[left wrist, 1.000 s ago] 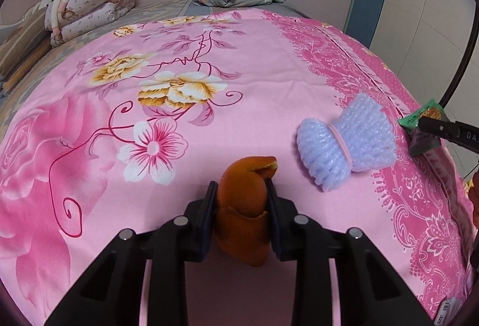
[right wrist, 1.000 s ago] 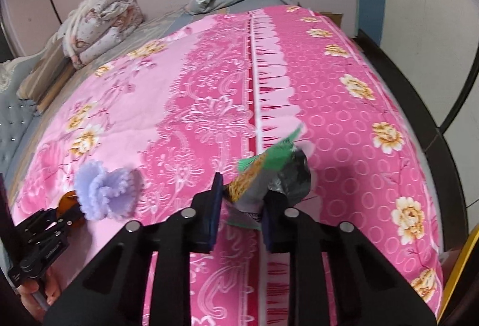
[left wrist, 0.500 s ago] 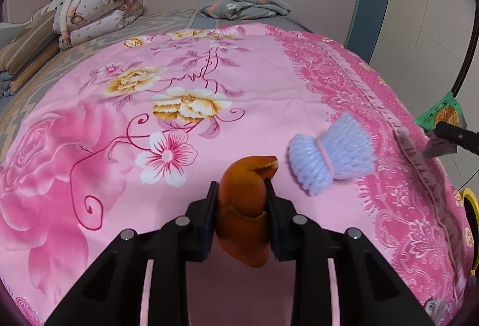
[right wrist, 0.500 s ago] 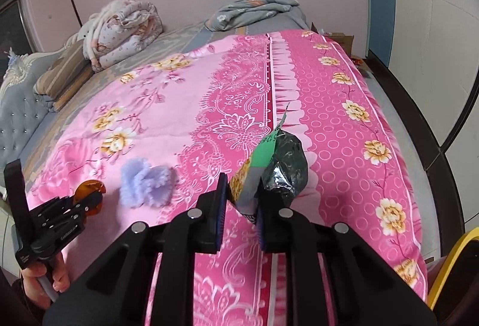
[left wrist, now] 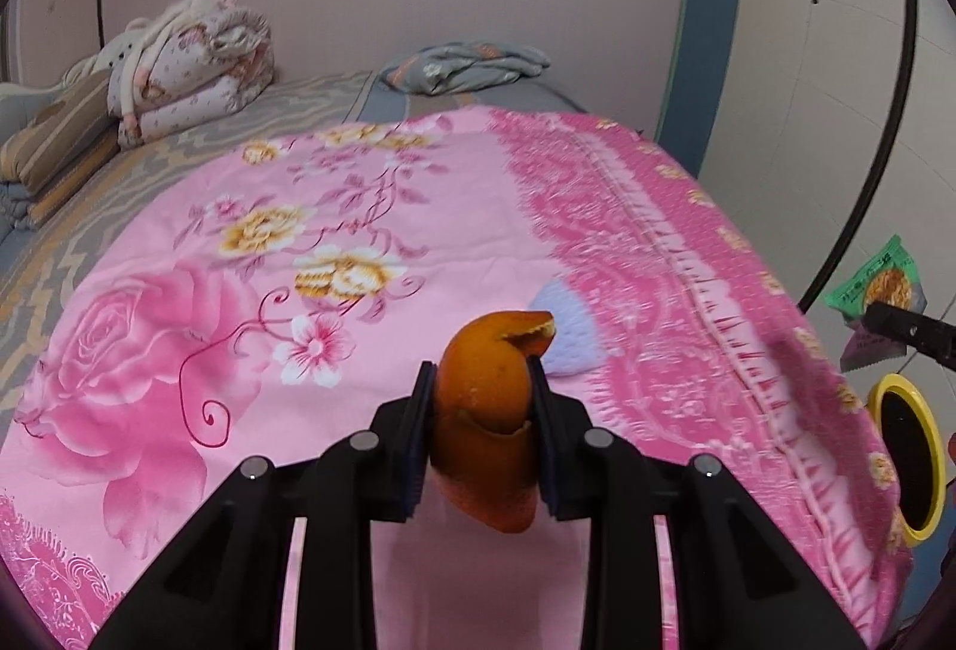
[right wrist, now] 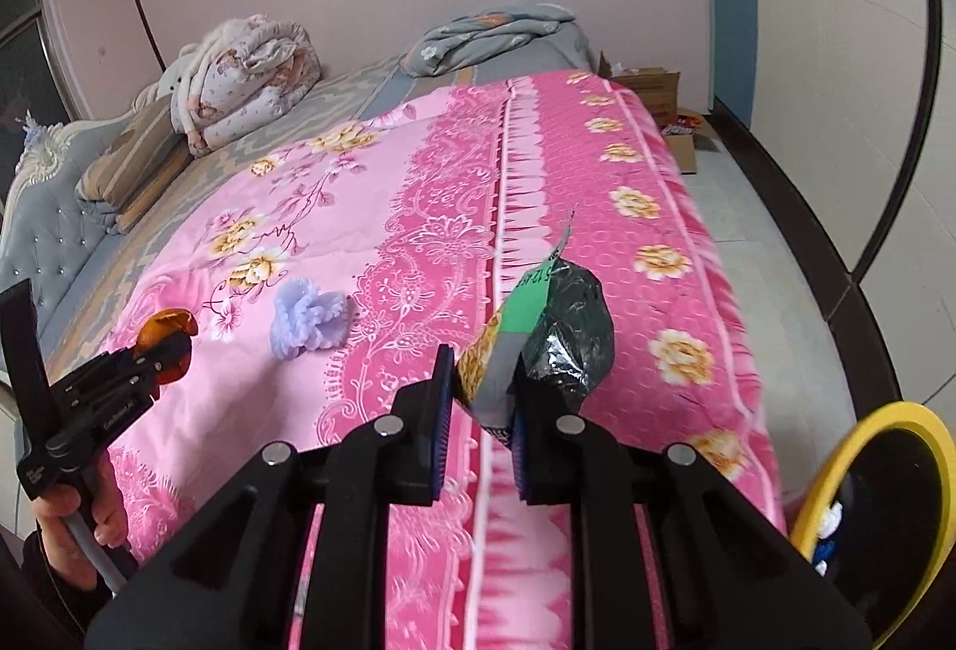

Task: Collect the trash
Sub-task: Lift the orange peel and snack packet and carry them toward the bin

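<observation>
Both grippers are closed on trash above the pink bedspread [left wrist: 179,351]: the left gripper [left wrist: 481,405] pinches an orange peel [left wrist: 487,411] between its pads, and the right gripper [right wrist: 478,399] clamps a crumpled snack wrapper [right wrist: 538,333]. A pale purple foam net [right wrist: 308,318] lies on the bedspread between them. A yellow-rimmed bin [right wrist: 836,477] stands beside the bed, near the right gripper.

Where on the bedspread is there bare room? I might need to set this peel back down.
Bare: the pink bedspread left of the orange peel, and the stretch from the purple foam net up to the folded quilt. Crowded only around the net.
</observation>
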{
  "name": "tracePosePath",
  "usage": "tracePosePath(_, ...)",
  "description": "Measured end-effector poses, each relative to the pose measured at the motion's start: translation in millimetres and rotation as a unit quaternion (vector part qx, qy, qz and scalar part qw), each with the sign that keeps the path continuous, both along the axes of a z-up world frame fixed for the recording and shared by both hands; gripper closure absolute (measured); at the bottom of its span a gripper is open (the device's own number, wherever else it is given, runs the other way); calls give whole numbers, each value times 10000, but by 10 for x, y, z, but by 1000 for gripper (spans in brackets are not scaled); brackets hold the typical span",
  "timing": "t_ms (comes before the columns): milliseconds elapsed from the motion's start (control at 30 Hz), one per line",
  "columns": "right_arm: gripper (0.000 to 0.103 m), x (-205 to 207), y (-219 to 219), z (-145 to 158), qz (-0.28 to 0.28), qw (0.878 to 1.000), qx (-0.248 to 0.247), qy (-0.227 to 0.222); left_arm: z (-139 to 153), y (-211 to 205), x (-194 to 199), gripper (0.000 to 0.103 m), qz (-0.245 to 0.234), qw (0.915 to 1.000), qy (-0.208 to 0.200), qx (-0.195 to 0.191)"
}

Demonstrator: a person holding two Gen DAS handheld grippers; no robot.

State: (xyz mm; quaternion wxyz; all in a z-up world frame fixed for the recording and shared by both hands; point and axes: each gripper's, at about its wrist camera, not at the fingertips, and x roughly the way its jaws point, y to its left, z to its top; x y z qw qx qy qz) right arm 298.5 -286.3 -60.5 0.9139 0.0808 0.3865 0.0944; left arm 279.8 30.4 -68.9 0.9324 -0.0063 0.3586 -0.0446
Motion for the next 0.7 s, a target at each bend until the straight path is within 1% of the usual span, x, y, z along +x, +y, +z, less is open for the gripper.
tracePosePath(267, 88, -433, -448, 352, -294, 9991, 53, -311, 415, -474, -277, 76, -306, 9988, -377, -11)
tracePosePath(600, 88, -882, -1069, 787, -704, 9945, 206, -744, 846, -1108, -495, 76, -799, 9943, -705, -77)
tracePosePath(700, 87, -1006, -1277, 900, -867, 9923, 224, -861, 946, -1329, -519, 76, -957, 9926, -741, -129)
